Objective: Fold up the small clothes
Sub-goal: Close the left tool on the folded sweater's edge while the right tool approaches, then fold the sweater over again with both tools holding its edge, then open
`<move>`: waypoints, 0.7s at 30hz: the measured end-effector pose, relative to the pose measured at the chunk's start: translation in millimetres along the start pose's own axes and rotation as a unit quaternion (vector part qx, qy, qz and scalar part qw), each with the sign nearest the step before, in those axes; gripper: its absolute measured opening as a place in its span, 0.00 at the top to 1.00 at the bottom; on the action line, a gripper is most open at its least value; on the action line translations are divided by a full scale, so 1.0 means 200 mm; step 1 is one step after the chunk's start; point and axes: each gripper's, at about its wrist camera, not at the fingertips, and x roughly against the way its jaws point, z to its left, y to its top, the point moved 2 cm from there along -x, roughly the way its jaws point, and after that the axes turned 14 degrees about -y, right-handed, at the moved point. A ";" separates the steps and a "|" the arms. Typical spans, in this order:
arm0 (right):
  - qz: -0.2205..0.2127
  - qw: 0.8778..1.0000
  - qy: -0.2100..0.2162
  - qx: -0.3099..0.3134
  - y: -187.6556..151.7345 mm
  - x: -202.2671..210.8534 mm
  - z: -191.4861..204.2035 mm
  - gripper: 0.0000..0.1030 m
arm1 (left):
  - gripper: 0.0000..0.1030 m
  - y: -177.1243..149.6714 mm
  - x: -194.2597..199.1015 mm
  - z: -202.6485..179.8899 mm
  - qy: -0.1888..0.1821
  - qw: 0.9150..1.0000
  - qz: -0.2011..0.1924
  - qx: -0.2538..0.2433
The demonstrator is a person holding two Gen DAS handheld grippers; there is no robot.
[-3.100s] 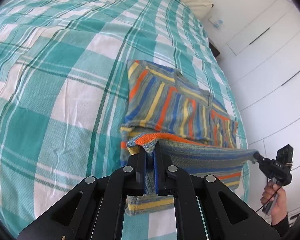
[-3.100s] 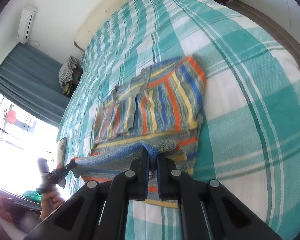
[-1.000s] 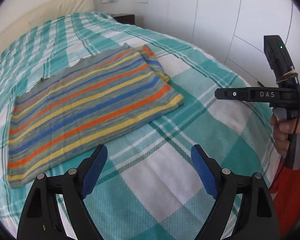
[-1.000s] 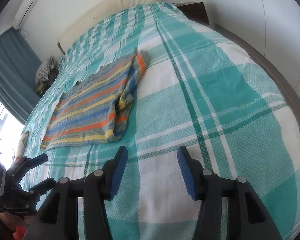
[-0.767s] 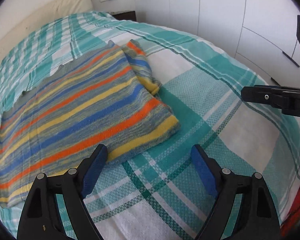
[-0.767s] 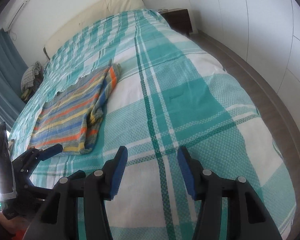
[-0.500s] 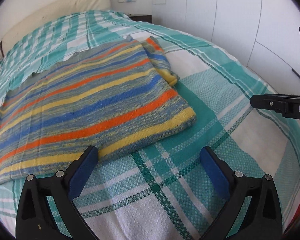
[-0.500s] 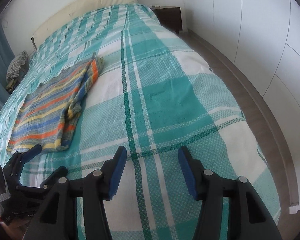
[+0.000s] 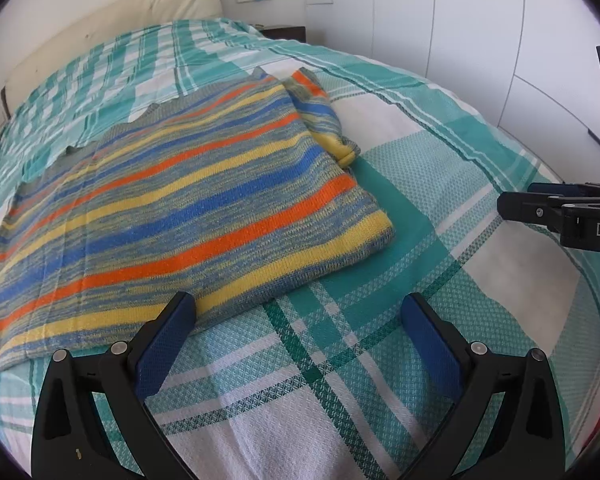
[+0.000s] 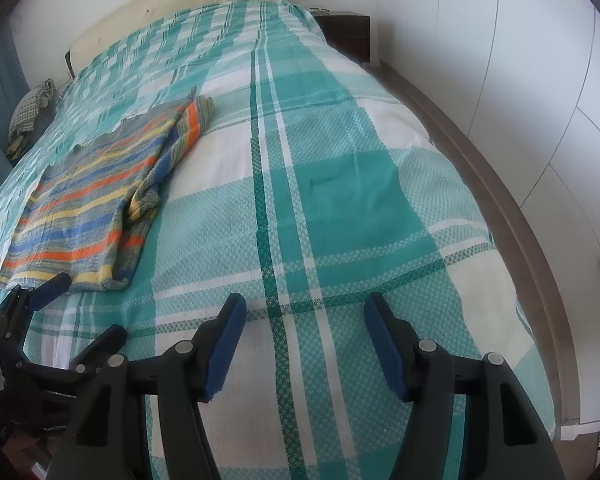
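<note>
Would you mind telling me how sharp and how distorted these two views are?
Left wrist view: striped sweater sharp, evenly lit; wardrobe doors bow near the rim. Right wrist view: bedspread crisp, bed edge curves strongly; dark vignette at both views' corners.

The right gripper (image 10: 302,344) hovers over the bedspread (image 10: 340,184), jaws spread wide, nothing between the blue pads (image 10: 224,344). The folded striped sweater (image 10: 96,196) lies flat on the bedspread, well ahead and to the left of the fingers. The left gripper (image 10: 76,308) sits to the left of the fingers, jaws apart, one fingertip at the sweater's near edge; contact cannot be determined. A headboard (image 10: 172,12) stands far ahead. White cabinets (image 10: 540,80) line the right side.
</note>
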 end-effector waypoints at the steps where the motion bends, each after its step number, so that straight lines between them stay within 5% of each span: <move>1: 0.000 1.000 0.002 -0.004 0.00 0.00 -0.01 0.40 | 0.02 0.01 0.02 -0.02 0.010 1.000 0.002 -0.008; 5: 0.004 0.999 0.025 -0.039 0.01 0.02 -0.07 0.40 | 0.02 0.08 0.07 -0.13 0.012 0.998 -0.025 -0.061; 9: -0.002 0.998 0.032 -0.061 0.02 0.05 -0.11 0.40 | 0.06 0.20 -0.09 -0.16 0.024 0.995 0.004 -0.093; 11: -0.010 0.997 0.031 -0.069 0.03 0.07 -0.14 0.40 | 0.30 0.22 -0.17 -0.15 -0.003 0.996 0.026 -0.089; 13: -0.019 0.996 0.037 -0.076 0.06 0.10 -0.16 0.40 | 0.85 0.24 -0.18 -0.12 -0.003 0.997 0.023 -0.068; 16: -0.028 0.994 0.073 -0.074 0.17 0.14 -0.15 0.40 | 0.92 0.24 -0.14 -0.06 -0.024 0.999 0.008 -0.029; 21: 0.030 0.960 0.269 -0.073 0.51 -0.04 0.07 0.40 | 0.93 0.23 -0.04 0.00 -0.065 0.997 -0.022 0.020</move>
